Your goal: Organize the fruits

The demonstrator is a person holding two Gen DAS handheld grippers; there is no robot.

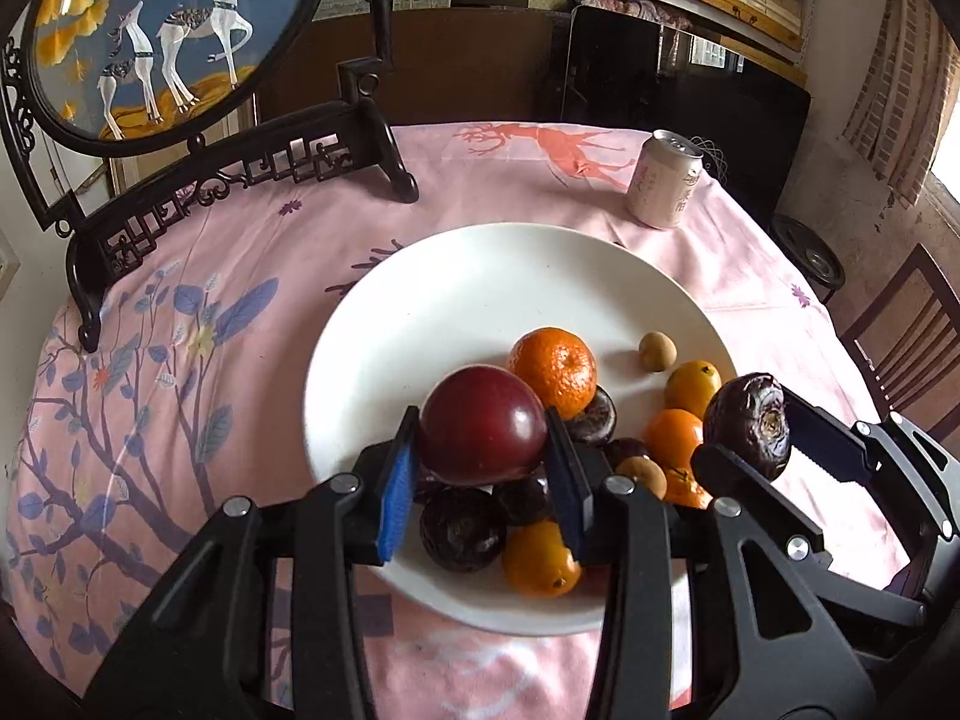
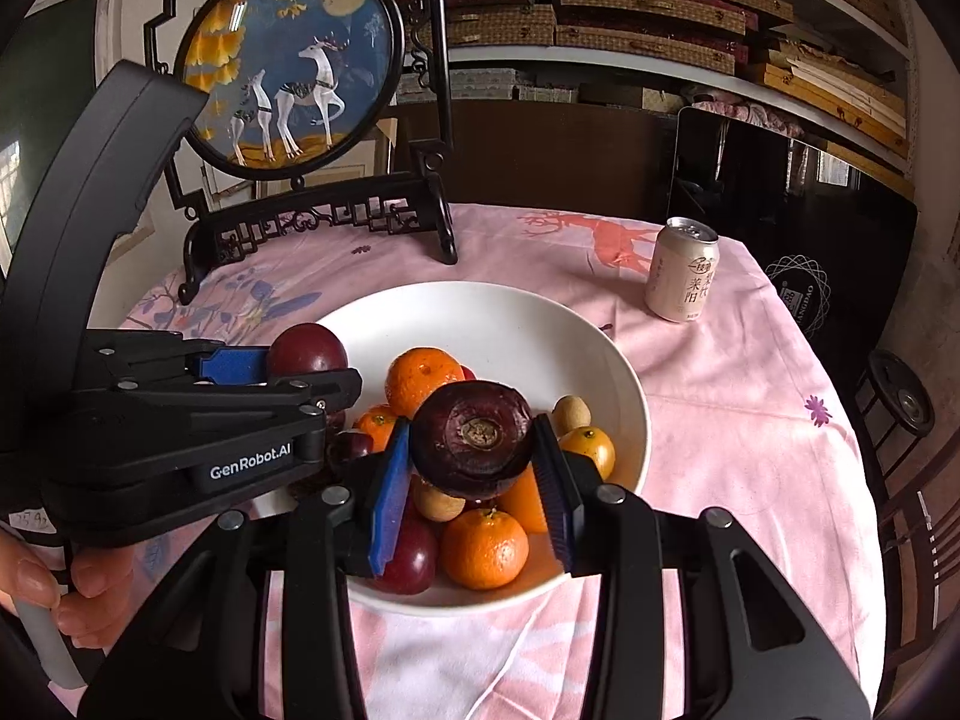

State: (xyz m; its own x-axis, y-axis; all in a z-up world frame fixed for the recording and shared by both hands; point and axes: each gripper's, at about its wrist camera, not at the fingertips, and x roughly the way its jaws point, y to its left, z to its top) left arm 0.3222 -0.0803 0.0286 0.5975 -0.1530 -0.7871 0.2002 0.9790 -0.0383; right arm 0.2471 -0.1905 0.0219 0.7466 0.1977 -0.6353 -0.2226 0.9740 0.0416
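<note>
A white plate [image 1: 420, 312] on the pink tablecloth holds a pile of fruit: tangerines [image 1: 553, 369], dark wrinkled fruits [image 1: 462, 531] and small brown longans [image 1: 657, 351]. My left gripper [image 1: 480, 468] is shut on a smooth dark red plum [image 1: 483, 426] just above the pile; it also shows in the right wrist view [image 2: 306, 351]. My right gripper [image 2: 474, 474] is shut on a dark purple wrinkled fruit [image 2: 474, 447] above the plate's near right part; this fruit also shows in the left wrist view [image 1: 750, 426].
A pink drink can [image 1: 665, 180] stands at the far right of the table. A round deer picture on a black carved stand [image 1: 240, 180] stands at the far left. A wooden chair [image 1: 900, 336] is beside the table's right edge. Shelves line the back wall.
</note>
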